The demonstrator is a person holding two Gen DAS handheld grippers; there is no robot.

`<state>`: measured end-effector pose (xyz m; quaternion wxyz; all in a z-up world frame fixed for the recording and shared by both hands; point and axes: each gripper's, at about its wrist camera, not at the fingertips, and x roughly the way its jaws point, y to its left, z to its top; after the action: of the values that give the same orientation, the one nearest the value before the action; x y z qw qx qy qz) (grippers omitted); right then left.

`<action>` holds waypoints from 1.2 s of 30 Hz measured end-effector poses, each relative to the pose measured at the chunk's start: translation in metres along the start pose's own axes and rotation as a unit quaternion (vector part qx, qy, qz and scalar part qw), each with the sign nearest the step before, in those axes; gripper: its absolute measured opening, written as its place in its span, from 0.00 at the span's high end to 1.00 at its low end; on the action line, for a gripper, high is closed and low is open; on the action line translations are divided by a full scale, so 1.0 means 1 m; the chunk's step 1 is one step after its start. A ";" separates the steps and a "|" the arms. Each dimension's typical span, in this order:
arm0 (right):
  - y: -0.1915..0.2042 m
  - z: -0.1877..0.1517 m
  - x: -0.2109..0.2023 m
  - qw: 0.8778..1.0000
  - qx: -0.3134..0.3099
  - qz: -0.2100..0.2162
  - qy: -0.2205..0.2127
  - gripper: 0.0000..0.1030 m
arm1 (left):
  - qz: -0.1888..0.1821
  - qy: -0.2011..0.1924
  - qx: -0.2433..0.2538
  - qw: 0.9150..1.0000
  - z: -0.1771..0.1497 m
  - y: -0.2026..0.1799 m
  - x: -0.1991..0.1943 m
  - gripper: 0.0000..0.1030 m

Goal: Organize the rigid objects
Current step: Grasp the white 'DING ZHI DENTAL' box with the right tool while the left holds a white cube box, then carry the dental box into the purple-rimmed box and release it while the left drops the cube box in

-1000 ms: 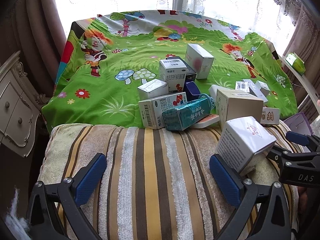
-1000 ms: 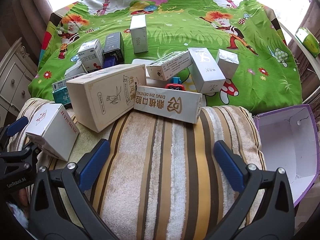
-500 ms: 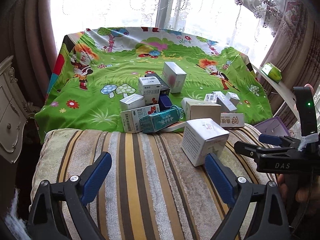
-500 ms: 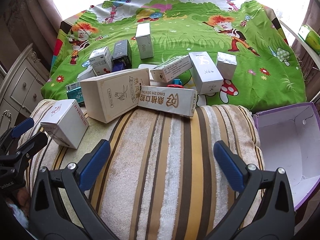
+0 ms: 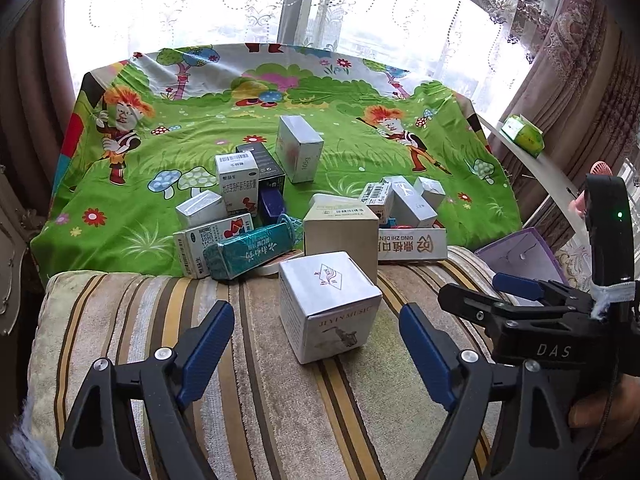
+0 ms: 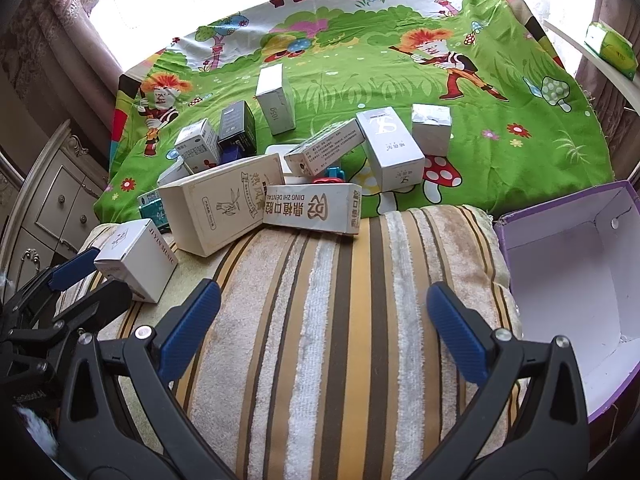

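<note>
A white cube box (image 5: 328,304) printed "JEYIN MUSIC" stands on the striped towel (image 5: 160,320). My left gripper (image 5: 316,312) faces it with the jaws closing. The box sits between and just ahead of the blue pads (image 5: 208,344), which stay clear of its sides. In the right wrist view the same box (image 6: 136,260) is at the left, beside the left gripper (image 6: 80,280). My right gripper (image 6: 322,330) hangs open over bare towel (image 6: 320,340), nothing between its fingers. Behind lies a pile of boxes: a large cream one (image 6: 224,204) and a "DING ZHI DENTAL" one (image 6: 316,208).
An open purple box (image 6: 516,236) with a white inside stands at the towel's right end. Several small cartons and a teal packet (image 5: 252,250) crowd the green cartoon cloth (image 5: 200,120). A cabinet (image 6: 52,200) is at the left, a shelf with a green pack (image 5: 522,136) at the right.
Both grippers have drawn back and risen, so more of the window shows. The white cube, earlier tilted against the left gripper's right pad, now stands on the towel between the pads. The left jaws have narrowed slightly.
</note>
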<state>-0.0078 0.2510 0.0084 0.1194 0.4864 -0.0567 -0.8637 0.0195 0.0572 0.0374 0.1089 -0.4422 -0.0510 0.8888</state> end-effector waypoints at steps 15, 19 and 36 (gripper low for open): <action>-0.023 0.034 0.018 0.999 -0.020 0.046 0.001 0.03 | -0.012 0.020 -0.016 1.000 0.005 0.003 0.013 0.50; -0.024 0.040 0.026 0.997 -0.037 0.068 0.011 0.12 | -0.014 0.020 -0.020 1.000 0.005 0.004 0.013 0.50; -0.020 0.041 0.036 0.991 -0.064 0.110 0.025 0.81 | -0.013 0.015 -0.025 1.000 0.005 0.005 0.008 0.53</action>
<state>-0.0633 0.2603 -0.0041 0.2465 0.4902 -0.0514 -0.8345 0.0099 0.0545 0.0331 0.1104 -0.4571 -0.0769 0.8792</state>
